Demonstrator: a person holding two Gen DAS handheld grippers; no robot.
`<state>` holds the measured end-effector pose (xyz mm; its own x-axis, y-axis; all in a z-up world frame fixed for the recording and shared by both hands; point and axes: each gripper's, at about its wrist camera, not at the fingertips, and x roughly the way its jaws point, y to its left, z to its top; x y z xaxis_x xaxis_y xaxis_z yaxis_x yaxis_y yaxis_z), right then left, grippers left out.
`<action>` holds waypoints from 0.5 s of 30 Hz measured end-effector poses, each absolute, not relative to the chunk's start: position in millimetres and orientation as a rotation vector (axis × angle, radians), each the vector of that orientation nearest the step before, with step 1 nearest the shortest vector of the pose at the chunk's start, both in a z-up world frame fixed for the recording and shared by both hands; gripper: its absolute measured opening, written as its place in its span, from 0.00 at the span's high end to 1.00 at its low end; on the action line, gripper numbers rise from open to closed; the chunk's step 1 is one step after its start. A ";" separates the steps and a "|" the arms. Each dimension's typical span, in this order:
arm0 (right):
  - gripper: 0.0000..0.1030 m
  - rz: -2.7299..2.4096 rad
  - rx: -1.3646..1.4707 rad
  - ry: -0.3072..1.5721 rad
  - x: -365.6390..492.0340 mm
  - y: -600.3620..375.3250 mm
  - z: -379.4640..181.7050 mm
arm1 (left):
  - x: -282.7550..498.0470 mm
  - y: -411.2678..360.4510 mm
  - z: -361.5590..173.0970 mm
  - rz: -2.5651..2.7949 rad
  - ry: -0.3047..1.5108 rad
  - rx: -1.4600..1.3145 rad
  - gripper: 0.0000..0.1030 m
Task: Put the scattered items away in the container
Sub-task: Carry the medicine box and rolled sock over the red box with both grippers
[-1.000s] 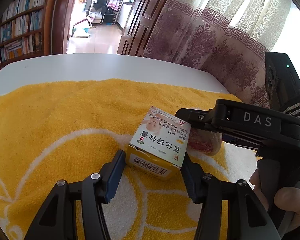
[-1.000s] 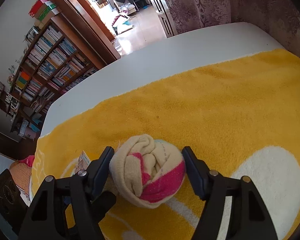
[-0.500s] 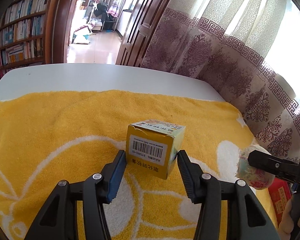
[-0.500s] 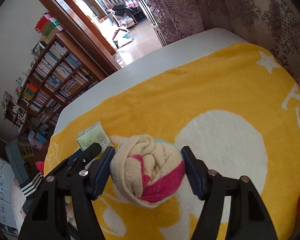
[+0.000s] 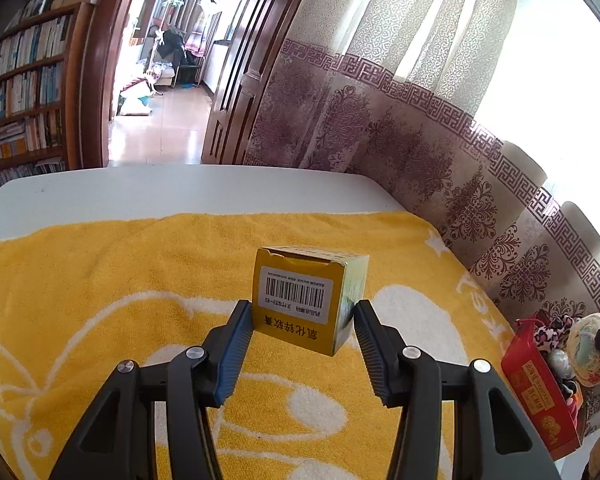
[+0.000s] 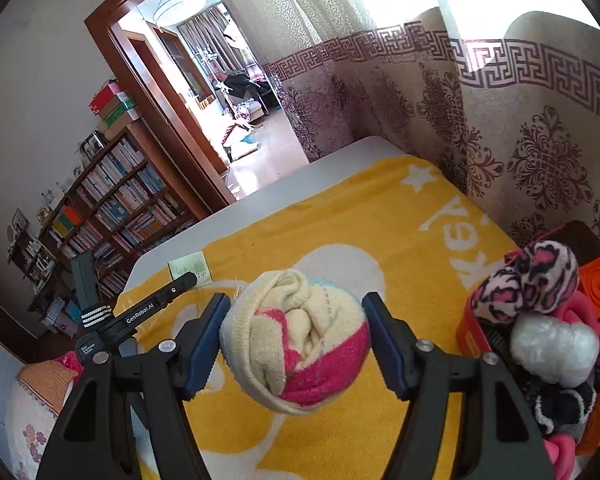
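two grips hold: the left gripper [image 5: 303, 334] pinches the yellow box [image 5: 309, 298] above the towel [image 5: 100, 280], the right gripper [image 6: 296, 334] clamps the rolled sock [image 6: 296, 340] beside the crowded red container [image 6: 470, 334], so release low into a gap.

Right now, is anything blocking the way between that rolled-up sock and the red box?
Nothing on the yellow towel lies between the rolled sock and the red box. The box is already piled with rolled socks, so little free room shows.
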<state>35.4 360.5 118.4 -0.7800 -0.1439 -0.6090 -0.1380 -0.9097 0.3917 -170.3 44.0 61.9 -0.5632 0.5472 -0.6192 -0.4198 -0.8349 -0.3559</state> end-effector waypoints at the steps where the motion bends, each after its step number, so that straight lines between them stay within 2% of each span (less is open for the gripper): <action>1: 0.31 -2.920 1.023 -0.661 47.5 368.1 123.0 | -166.2 48.9 65.9 2.357 -0.215 -1.003 0.48; 6: 0.31 -3.121 0.953 -0.647 106.9 410.9 140.0 | -141.8 73.4 81.4 2.311 -0.136 -0.938 0.48; 15: 0.31 -3.274 0.951 -0.764 168.0 474.8 137.9 | -80.7 124.6 111.5 2.204 -0.022 -0.812 0.48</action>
<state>168.0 474.8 137.9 -0.7949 0.2084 -0.5699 -0.4391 -0.8457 0.3033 -80.7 124.6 111.5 -0.4982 0.6740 -0.5454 -0.6628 -0.7016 -0.2615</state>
